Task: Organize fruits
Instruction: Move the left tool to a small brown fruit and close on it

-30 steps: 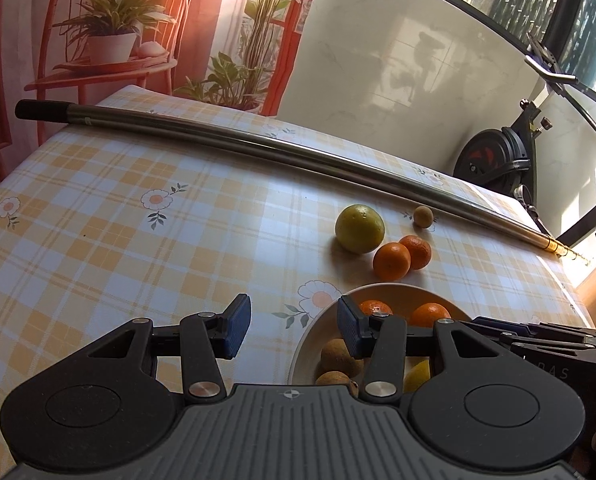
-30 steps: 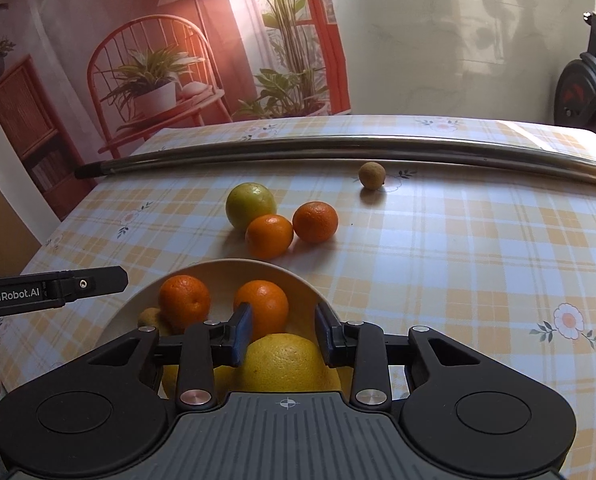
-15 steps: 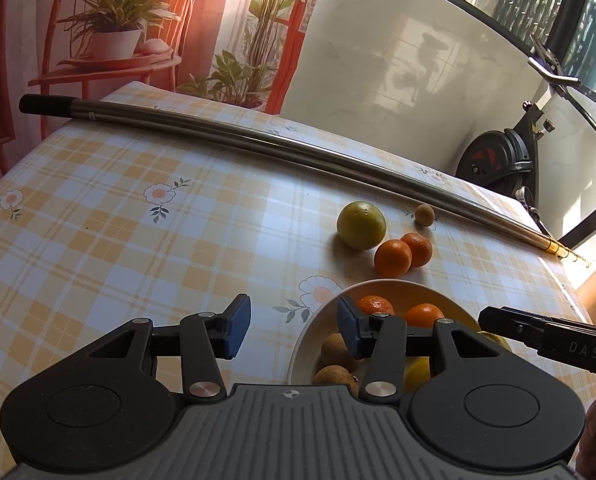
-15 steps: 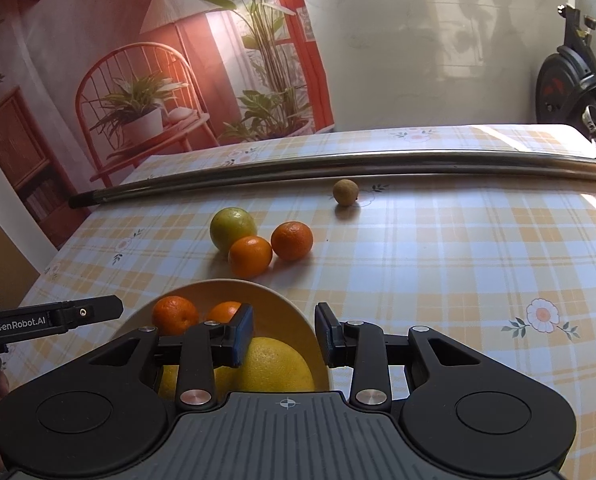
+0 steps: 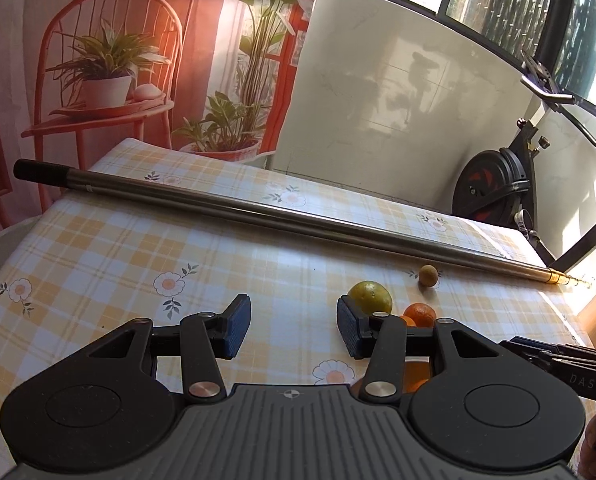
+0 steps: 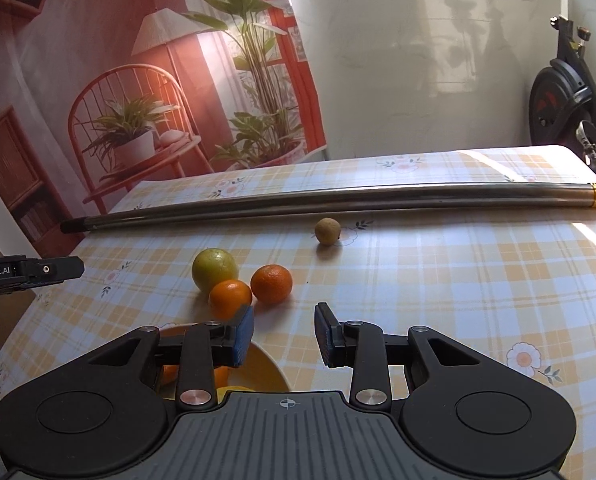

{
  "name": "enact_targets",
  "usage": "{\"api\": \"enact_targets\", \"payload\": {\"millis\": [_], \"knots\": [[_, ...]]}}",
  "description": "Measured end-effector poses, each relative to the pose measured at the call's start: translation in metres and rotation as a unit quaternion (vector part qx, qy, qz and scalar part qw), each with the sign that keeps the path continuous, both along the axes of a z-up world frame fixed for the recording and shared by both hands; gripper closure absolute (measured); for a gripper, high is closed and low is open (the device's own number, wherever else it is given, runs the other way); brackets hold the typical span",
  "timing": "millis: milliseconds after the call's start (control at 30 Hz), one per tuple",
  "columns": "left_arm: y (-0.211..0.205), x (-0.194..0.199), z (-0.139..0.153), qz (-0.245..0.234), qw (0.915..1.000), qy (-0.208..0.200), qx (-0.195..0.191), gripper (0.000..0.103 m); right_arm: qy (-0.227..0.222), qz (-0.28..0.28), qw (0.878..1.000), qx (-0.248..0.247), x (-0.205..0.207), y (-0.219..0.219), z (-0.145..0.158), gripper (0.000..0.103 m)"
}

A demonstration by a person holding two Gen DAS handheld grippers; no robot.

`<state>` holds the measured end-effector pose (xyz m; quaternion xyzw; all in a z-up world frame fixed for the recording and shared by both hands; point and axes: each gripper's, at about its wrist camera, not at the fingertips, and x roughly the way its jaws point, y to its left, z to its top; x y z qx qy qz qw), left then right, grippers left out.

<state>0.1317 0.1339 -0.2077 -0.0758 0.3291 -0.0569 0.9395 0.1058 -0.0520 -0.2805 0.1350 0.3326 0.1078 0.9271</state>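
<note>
On the yellow checked tablecloth lie a green-yellow citrus (image 6: pixel 214 270), two oranges (image 6: pixel 230 299) (image 6: pixel 272 284) touching beside it, and a small brown fruit (image 6: pixel 327 231) farther back. The pale bowl (image 6: pixel 266 372) sits just under my right gripper (image 6: pixel 285 334), mostly hidden by it, with bits of orange and yellow fruit showing inside. That gripper is open and holds nothing. My left gripper (image 5: pixel 294 328) is also open and empty, left of the green-yellow citrus (image 5: pixel 369 298), an orange (image 5: pixel 419 315) and the brown fruit (image 5: pixel 427 275).
A long metal pole (image 6: pixel 337 198) lies across the far side of the table, behind the fruit. An exercise bike (image 6: pixel 561 92) stands beyond the table's right end. The left gripper's tip (image 6: pixel 30 272) reaches in at the left edge of the right wrist view.
Both grippers have drawn back and tilted up, so the bowl and its fruit have slid almost out of both views. Finger spacing is unchanged on both.
</note>
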Motion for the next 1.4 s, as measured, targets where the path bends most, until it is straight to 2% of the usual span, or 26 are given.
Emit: {"api": "enact_targets", "payload": {"millis": [133, 300, 467, 600, 800, 1033, 1200, 1267, 1400], "knots": [[-0.018, 0.022, 0.017, -0.039, 0.9992, -0.004, 0.005, 0.053, -0.007, -0.011, 1.000, 0.000, 0.007, -0.010, 0.001, 0.072], [-0.058, 0.052, 0.019, -0.093, 0.9957, 0.004, -0.001, 0.053, -0.009, -0.035, 0.999, 0.004, 0.014, -0.029, -0.003, 0.072], [-0.104, 0.086, 0.004, -0.149, 0.9886, 0.023, 0.005, 0.054, -0.006, -0.056, 0.998, 0.016, 0.017, -0.048, -0.011, 0.072], [-0.134, 0.113, -0.022, -0.176, 0.9833, 0.048, 0.005, 0.065, -0.002, -0.072, 0.997, 0.019, 0.012, -0.063, -0.020, 0.072], [-0.161, 0.142, -0.052, -0.182, 0.9804, 0.072, 0.020, 0.067, 0.008, -0.092, 0.995, 0.032, 0.006, -0.082, -0.033, 0.072], [-0.168, 0.162, -0.075, -0.184, 0.9765, 0.105, 0.039, 0.067, 0.018, -0.099, 0.994, 0.040, 0.008, -0.090, -0.045, 0.072], [-0.168, 0.173, -0.082, -0.187, 0.9744, 0.118, 0.043, 0.067, 0.025, -0.100, 0.994, 0.044, 0.010, -0.090, -0.050, 0.072], [-0.170, 0.177, -0.084, -0.191, 0.9731, 0.120, 0.048, 0.077, 0.029, -0.101, 0.994, 0.044, 0.011, -0.090, -0.051, 0.072], [-0.171, 0.176, -0.084, -0.192, 0.9732, 0.116, 0.052, 0.076, 0.034, -0.101, 0.993, 0.047, 0.014, -0.090, -0.053, 0.072]]}}
